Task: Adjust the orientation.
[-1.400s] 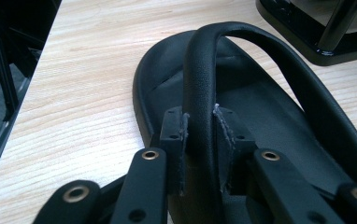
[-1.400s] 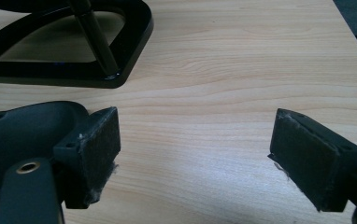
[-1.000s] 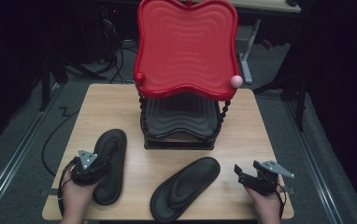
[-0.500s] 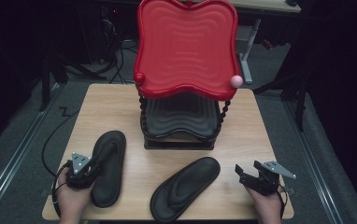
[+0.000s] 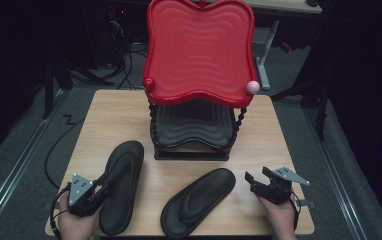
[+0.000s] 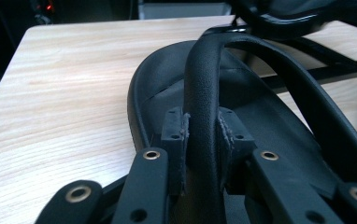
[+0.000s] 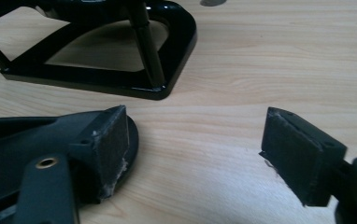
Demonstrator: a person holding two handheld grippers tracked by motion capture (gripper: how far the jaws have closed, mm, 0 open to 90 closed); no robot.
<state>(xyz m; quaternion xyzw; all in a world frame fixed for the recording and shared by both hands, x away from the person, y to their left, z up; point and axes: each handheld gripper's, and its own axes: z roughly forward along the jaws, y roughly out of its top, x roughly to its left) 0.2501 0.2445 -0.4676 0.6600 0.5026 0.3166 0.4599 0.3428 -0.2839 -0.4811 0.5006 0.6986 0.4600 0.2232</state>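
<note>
Left gripper view: black textured sandal strap arches upward.

Bare table between rack and right claw.

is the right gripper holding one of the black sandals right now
No: in the right gripper view the right gripper has its jaws spread wide with only bare table between them, beside the sandal.
</note>
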